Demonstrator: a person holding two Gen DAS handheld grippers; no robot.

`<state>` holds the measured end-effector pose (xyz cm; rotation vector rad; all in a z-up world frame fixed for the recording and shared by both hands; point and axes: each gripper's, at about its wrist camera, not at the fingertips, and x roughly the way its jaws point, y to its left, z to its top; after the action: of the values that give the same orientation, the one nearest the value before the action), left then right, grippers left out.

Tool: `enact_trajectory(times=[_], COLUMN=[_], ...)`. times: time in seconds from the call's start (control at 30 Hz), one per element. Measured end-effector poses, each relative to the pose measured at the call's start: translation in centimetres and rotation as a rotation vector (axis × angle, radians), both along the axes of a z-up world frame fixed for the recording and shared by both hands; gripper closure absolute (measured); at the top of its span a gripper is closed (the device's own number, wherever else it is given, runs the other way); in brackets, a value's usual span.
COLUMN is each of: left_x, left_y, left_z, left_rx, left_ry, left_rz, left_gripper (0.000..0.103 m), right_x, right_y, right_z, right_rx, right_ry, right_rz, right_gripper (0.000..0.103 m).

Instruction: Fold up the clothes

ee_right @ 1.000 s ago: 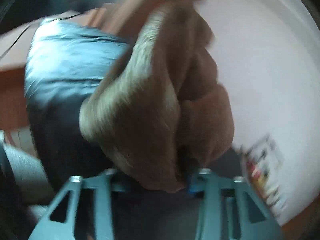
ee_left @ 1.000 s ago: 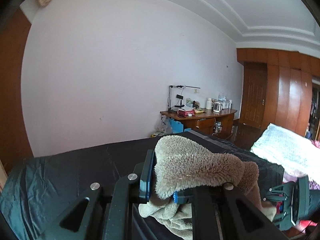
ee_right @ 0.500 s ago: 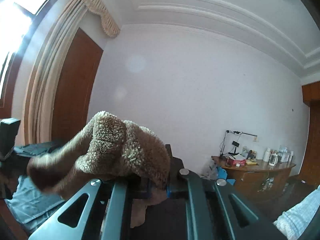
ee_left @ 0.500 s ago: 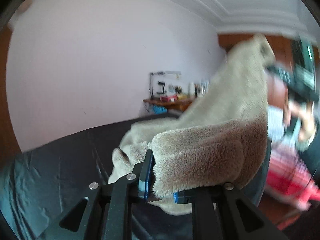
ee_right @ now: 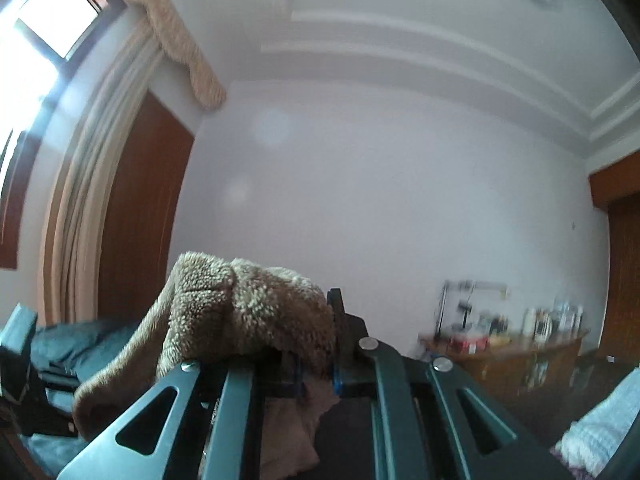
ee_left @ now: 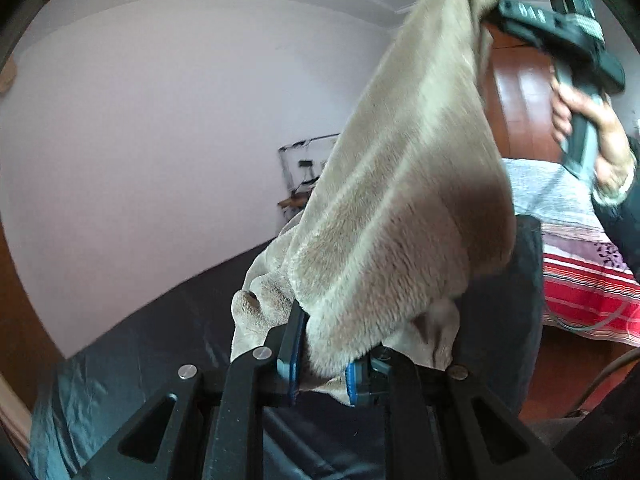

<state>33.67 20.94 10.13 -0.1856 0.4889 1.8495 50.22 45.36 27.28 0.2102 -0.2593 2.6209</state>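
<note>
Two claws, left claw (ee_left: 320, 368) and right claw (ee_right: 316, 364), each pinching one fleece garment (ee_left: 404, 184) (no legible writing).

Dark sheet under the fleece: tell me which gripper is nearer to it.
Left. The left gripper grips the fleece garment low, just above the dark sheet; the right gripper holds its other end high above it.

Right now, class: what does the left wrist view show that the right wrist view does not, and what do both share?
Only the left wrist view: a hand gripping the right gripper, and a red striped blanket. Only the right wrist view: a bright window and a wooden desk. Both: the fleece garment clamped in each gripper's fingers.
</note>
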Motion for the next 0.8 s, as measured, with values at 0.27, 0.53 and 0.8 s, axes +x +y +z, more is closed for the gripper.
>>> enact_trajectory(times=[0.27,0.53,0.8], left_x=[2.7,2.7,-0.8], left_y=[1.9,5.9,5.3], left_z=[2.5,2.7,5.2], left_rx=[0.053,0.048,0.182], left_ry=[-0.093,-0.02,-0.156], left_rz=[-0.222,-0.165,0.034], left_gripper=[0.08,0.022,0.086], right_x=[3.0,4.3,5.1], right_y=[-3.0,-3.0,0.4], right_z=[5.5,4.8,4.6], right_rx=[0.143,0.095,0.0], right_ry=[0.148,0.148,0.167], right_rz=[0.002,-0.004,-0.066], right_gripper=[0.091,0.092,0.091])
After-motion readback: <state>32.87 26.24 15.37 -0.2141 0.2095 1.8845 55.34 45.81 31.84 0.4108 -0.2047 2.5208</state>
